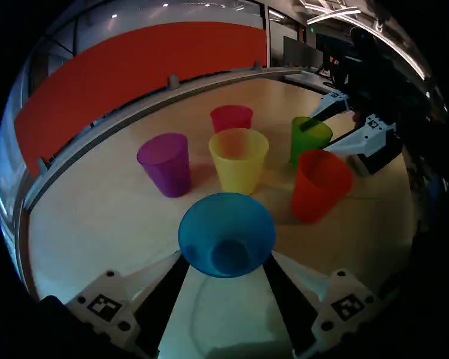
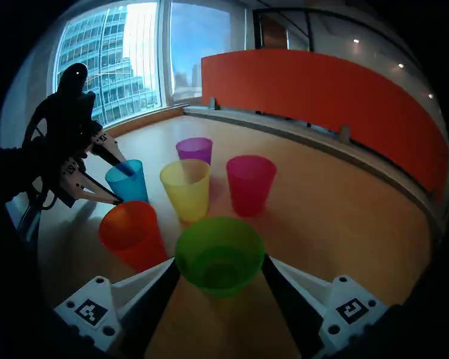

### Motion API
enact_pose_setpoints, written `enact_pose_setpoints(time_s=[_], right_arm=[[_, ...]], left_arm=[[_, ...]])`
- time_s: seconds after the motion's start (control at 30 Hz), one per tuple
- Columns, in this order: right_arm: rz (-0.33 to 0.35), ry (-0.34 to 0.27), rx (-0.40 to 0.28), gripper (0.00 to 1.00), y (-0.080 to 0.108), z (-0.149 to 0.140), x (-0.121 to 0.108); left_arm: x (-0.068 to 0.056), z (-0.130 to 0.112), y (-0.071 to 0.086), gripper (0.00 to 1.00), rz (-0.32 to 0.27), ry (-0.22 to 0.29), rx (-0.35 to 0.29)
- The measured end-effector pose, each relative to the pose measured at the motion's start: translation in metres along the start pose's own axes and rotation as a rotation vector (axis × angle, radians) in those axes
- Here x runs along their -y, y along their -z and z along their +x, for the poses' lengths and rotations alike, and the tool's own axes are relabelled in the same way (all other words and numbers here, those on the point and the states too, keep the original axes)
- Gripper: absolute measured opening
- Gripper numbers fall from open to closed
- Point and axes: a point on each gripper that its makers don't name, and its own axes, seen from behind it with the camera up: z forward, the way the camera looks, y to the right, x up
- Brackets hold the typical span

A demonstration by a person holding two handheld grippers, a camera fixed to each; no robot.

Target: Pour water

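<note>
In the left gripper view, my left gripper has its jaws clenched on the blue cup. One finger lies against each side of the cup, and its mouth faces me so that I look down to its bottom. I take the yellow cup as my mark. It stands on the wooden bench, and the blue cup is on the near side of it, close but apart. The purple cup stands to the left of the yellow cup and the magenta cup just behind it. The orange cup is to the right of the yellow cup and a little nearer to me. Behind and to the right of the yellow cup my right gripper grasps the green cup. A long orange panel runs along the far edge of the bench.

In the right gripper view, my right gripper has its jaws closed around the green cup, a finger on either side. This cup is on the near side of the yellow cup. The magenta cup is just right of the yellow cup and the purple cup behind it. The orange cup is left of the yellow cup and nearer. Left of the yellow cup my left gripper holds the blue cup, with one finger crossing its rim. I cannot tell whether either held cup touches the bench.
</note>
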Motion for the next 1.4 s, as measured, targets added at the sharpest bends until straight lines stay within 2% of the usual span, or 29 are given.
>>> enact_pose_setpoints(time_s=[0.37, 0.5, 0.77, 0.9, 1.1, 1.4], right_arm=[[-0.018, -0.004, -0.007, 1.0, 0.012, -0.003, -0.002], [-0.028, -0.009, -0.012, 1.0, 0.02, -0.006, -0.002], [-0.057, -0.024, -0.044, 1.0, 0.043, -0.01, 0.001], [-0.081, -0.039, -0.079, 1.0, 0.057, -0.007, 0.003], [-0.139, -0.063, -0.144, 1.0, 0.074, -0.001, 0.004], [-0.293, -0.106, -0.266, 1.0, 0.096, 0.022, -0.015]], left_arm=[[0.003, -0.017, 0.013, 0.85, 0.028, -0.009, 0.032], [0.004, -0.024, 0.023, 0.85, 0.049, -0.005, 0.033], [0.008, -0.033, 0.048, 0.85, 0.093, 0.036, 0.003], [0.012, -0.031, 0.062, 0.85, 0.13, 0.067, -0.039], [0.021, -0.021, 0.086, 0.85, 0.212, 0.117, -0.14], [0.046, -0.013, 0.123, 0.85, 0.372, 0.161, -0.279]])
